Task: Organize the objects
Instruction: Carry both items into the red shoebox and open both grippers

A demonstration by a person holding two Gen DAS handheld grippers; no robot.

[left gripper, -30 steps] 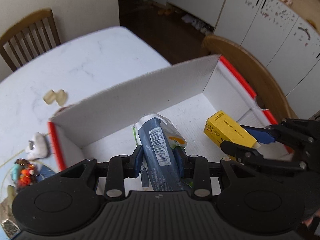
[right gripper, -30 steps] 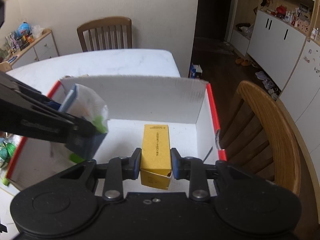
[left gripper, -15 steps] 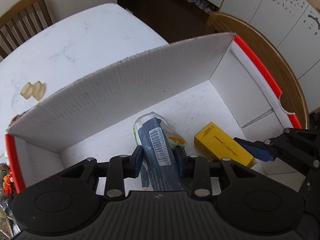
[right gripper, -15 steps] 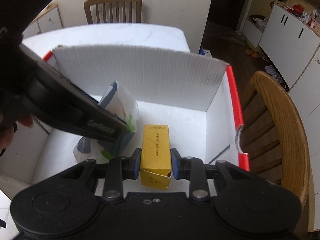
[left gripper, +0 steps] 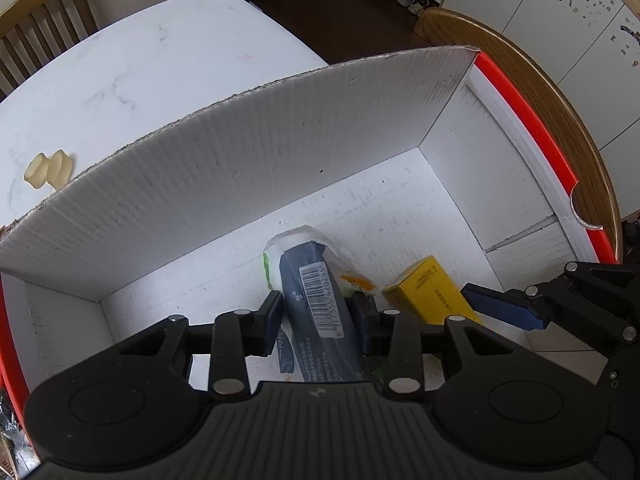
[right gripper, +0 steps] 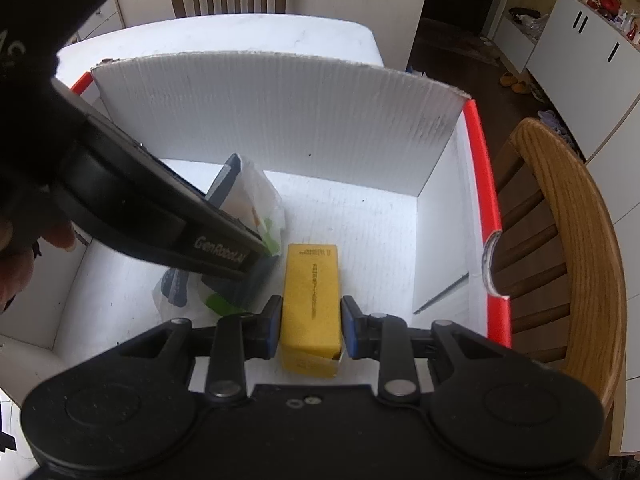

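Inside the white box (left gripper: 240,168), the left gripper (left gripper: 316,320), jaws just easing apart, brackets the tissue pack (left gripper: 316,304); the right gripper (right gripper: 311,326) clamps the yellow carton (right gripper: 311,300). Both items sit low in the box, with only release seemingly left.

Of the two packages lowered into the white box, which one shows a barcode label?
The dark blue plastic-wrapped pack in the left gripper; its white barcode faces up. The yellow carton in the right gripper shows only small print.
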